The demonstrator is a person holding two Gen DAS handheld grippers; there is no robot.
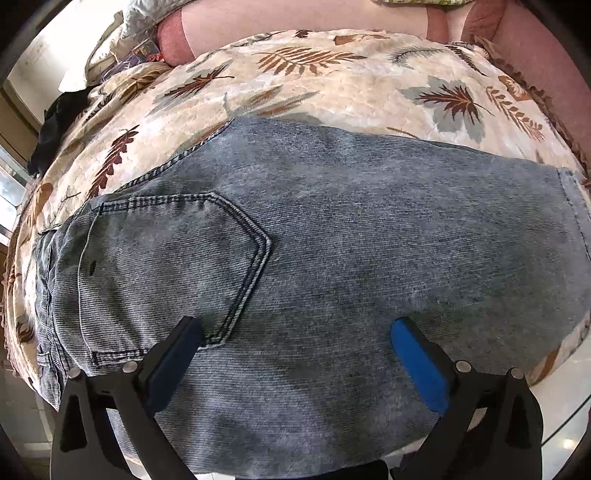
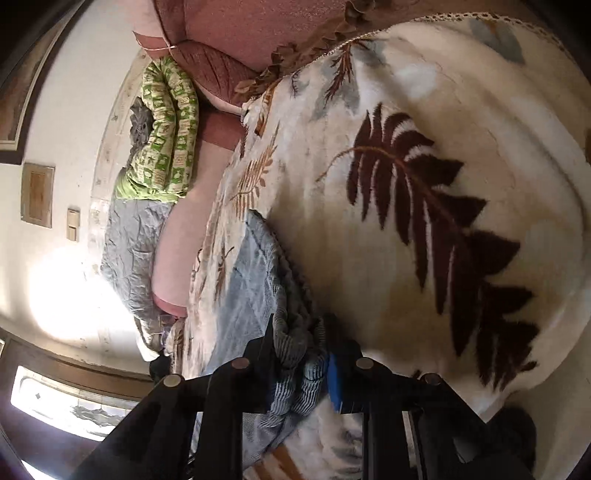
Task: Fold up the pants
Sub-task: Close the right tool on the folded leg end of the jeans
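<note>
Faded blue jeans (image 1: 332,236) lie flat on a cream leaf-patterned blanket (image 1: 332,81), a back pocket (image 1: 166,258) at the left and a hem edge at the right. My left gripper (image 1: 295,328) hovers just over the denim, jaws wide open, nothing between its blue pads. In the right wrist view the jeans (image 2: 255,280) run away to the left, and my right gripper (image 2: 301,354) is shut on a bunched edge of the denim (image 2: 295,343) pinched between its fingers.
A pink bed surface (image 1: 295,18) lies beyond the blanket. A green patterned quilt (image 2: 166,133) and a grey cover (image 2: 129,251) are piled along the wall. A dark garment (image 1: 55,122) sits at the blanket's left edge. Pale floor (image 1: 569,417) shows lower right.
</note>
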